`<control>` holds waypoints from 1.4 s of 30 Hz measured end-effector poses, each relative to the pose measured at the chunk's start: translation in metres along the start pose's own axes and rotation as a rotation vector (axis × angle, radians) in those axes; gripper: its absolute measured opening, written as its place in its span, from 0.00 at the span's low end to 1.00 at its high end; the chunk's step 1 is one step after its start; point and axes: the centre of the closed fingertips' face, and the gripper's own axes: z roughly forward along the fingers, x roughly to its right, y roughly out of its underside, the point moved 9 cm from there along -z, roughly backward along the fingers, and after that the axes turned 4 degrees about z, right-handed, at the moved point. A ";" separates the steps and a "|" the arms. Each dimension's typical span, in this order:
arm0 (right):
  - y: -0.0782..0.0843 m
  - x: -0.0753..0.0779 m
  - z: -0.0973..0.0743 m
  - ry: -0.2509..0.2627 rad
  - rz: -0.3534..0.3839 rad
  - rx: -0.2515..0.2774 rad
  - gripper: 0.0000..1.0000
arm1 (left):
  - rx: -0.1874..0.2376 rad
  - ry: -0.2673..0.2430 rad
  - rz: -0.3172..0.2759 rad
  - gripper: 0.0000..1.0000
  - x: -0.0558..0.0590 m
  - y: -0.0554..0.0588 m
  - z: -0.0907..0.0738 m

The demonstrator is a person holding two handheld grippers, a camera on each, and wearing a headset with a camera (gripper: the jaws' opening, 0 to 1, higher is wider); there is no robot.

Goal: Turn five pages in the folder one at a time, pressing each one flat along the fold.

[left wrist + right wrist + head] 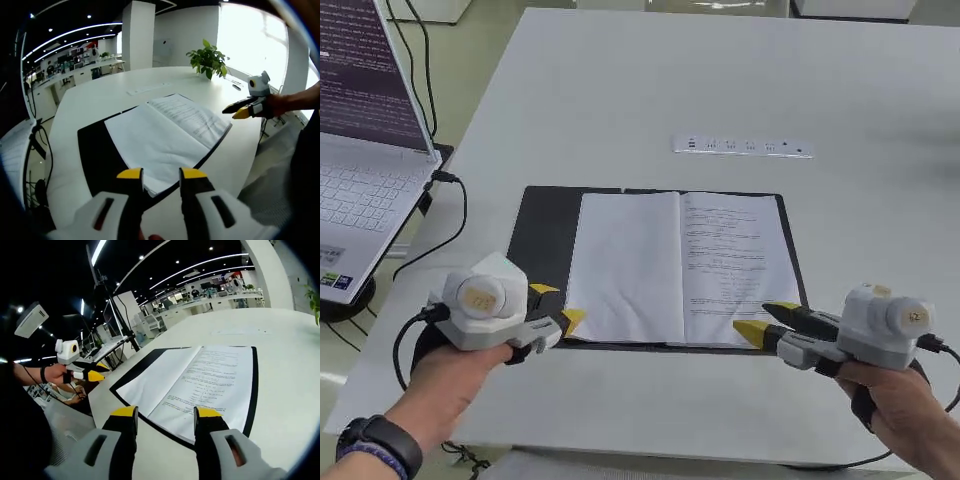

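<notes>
Right gripper [765, 320], jaws parted & empty, is held at near corner of printed page [732, 265], w/ fold [681, 270] lying to its left, lengthwise away.

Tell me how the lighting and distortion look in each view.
Head view: soft, even light, folder sharp, faint glare far across the table. Left gripper view: fisheye curves the table, window blown out. Right gripper view: dark ceiling, bright light strips.

White bench [670, 70] with an open laptop [360, 150] at its left edge, black cable [463, 215] plugged into its side. White power strip [742, 146] lies mid-bench. Leafy plant [209, 60] near the window.
</notes>
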 end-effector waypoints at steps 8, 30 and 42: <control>0.003 0.001 -0.028 0.036 -0.008 0.035 0.52 | 0.008 -0.035 -0.025 0.34 0.004 0.003 -0.017; 0.001 -0.006 -0.070 0.143 -0.022 0.107 0.69 | 0.035 -0.106 -0.060 0.55 0.018 -0.006 -0.039; 0.002 -0.007 -0.073 0.142 -0.008 0.115 0.68 | 0.014 -0.074 -0.036 0.56 0.027 -0.018 -0.025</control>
